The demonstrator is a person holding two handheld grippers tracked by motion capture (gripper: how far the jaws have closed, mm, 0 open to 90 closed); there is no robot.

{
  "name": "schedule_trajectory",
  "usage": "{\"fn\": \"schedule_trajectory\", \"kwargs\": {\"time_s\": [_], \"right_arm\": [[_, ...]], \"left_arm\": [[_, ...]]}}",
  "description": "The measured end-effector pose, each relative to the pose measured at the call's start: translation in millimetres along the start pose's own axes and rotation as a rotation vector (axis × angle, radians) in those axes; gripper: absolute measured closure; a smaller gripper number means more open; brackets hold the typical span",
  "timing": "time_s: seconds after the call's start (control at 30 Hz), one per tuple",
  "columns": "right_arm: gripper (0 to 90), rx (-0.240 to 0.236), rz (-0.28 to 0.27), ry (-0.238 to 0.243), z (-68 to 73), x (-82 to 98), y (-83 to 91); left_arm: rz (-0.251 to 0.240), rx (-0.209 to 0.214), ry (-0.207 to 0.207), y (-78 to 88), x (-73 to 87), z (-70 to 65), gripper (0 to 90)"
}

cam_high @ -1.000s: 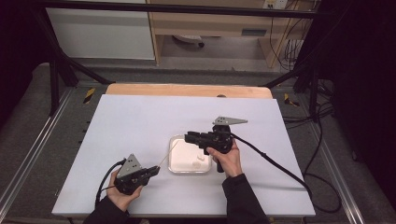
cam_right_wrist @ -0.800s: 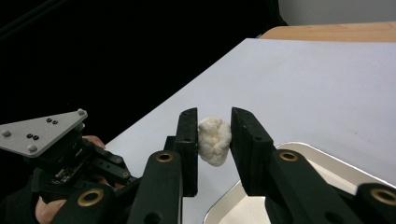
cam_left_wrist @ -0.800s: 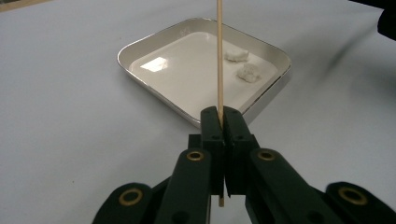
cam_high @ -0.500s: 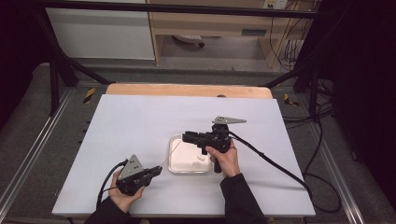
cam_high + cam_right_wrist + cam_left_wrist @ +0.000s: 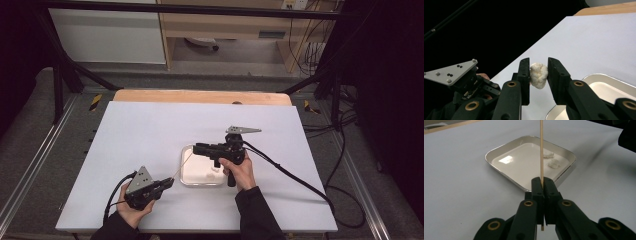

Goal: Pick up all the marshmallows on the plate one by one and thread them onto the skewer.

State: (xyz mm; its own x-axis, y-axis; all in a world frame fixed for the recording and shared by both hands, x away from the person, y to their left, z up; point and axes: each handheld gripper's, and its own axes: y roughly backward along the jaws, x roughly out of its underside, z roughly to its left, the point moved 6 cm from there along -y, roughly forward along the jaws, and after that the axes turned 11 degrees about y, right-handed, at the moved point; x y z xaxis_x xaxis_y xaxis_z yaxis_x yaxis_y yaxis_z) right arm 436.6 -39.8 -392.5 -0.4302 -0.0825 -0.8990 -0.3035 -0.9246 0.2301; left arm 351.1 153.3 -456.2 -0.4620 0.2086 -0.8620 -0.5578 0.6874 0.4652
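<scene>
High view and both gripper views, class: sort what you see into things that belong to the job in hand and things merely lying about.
In the job:
- wooden skewer, clamped in the left gripper
- white lump, pinched by the right gripper
- white tray with two more white pieces

Lying about:
- cables on the floor beside the table
- wooden shelf unit behind it

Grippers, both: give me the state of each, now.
Left gripper: shut on the wooden skewer.
Right gripper: shut on the white lump, above the tray.
</scene>
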Motion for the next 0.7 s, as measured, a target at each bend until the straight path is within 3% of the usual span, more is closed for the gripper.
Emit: {"fn": "schedule_trajectory", "kwargs": {"time_s": [0.4,0.7], "right_arm": [[75.6,-0.049,-0.007,-0.022,3.5,2.3,-2.1],[77.5,-0.059,-0.006,-0.022,5.5,5.5,-4.3]], "left_arm": [[-0.009,0.002,-0.004,-0.5,0.4,-1.8,88.8],[-0.007,-0.006,-0.006,-1.5,1.0,-2.3,88.9]]}}
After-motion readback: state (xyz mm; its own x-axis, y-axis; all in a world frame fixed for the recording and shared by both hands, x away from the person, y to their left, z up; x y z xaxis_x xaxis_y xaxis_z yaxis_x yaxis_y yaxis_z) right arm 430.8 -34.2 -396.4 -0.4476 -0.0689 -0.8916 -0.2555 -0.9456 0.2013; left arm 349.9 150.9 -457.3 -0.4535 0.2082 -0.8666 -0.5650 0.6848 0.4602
